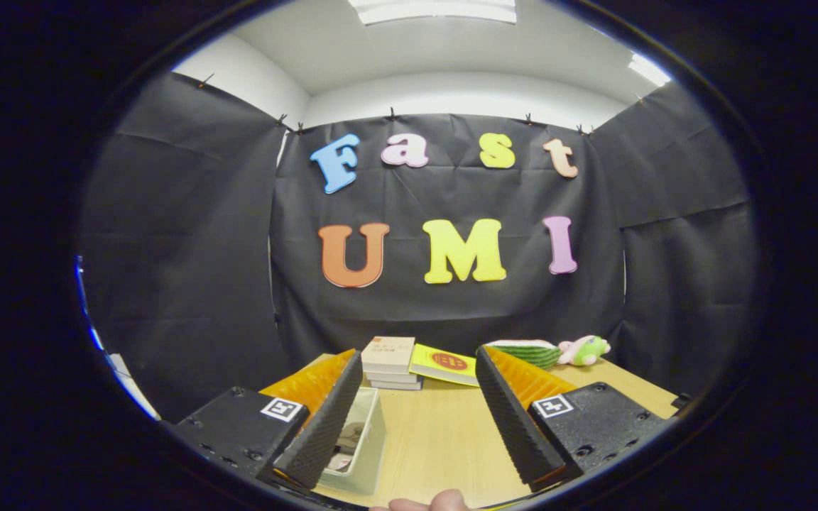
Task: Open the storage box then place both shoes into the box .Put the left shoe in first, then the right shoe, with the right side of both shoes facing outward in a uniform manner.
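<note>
Gripper state: hand-held gripper [420, 426] is spread wide, its two fingers [324, 422] well apart and pressing on nothing; bare tabletop shows in the gap between them.
Storage box: a pale, shallow storage box [366, 454] sits on the table beside the left finger, which hides part of it; its top is uncovered, and some small things lie inside, too hidden to name.
Shoes: I cannot tell where they are from this angle.
Table: a light wooden table [444, 433] runs ahead of the fingers to the booth wall.
Books: a short stack of books [391, 362] stands beyond the fingers, near the far edge of the table.
Booklet: a yellow booklet [444, 364] lies flat just beside the stack, on its right.
Toys: a watermelon-slice plush [526, 351] and a small pink-and-green soft toy [583, 349] rest side by side at the far right of the table, near the wall.
Person: a fingertip [444, 501] shows at the near edge, below the gap.
</note>
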Available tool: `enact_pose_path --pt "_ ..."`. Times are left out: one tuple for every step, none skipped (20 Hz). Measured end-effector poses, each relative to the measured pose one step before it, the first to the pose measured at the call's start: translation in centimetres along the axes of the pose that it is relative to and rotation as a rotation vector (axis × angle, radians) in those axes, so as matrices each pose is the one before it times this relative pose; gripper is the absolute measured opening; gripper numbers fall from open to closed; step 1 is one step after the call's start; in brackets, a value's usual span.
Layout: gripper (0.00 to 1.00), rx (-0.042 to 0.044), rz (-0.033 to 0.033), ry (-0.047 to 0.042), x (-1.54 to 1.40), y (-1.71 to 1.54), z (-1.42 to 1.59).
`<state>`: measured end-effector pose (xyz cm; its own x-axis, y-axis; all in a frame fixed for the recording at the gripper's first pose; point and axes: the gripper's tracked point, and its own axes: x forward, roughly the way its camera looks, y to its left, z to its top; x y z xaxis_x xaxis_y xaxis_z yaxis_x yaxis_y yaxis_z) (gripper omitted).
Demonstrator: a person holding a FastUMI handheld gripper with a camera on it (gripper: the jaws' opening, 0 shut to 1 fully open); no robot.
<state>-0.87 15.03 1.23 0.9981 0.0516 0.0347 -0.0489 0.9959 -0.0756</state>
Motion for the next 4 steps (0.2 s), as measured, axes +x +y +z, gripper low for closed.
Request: enact_pose_path --pt "1.00 -0.00323 0.00052 0.00392 -0.113 0.239 -0.228" --pt "1.00 0.00285 0.00539 0.00862 0.009 0.394 -0.388" --pt "1.00 0.00212 0.00743 0.01195 0.161 0.431 -0.486" --pt "1.00 0.00048 0.00670 0.00981 0.173 0.326 -0.273"
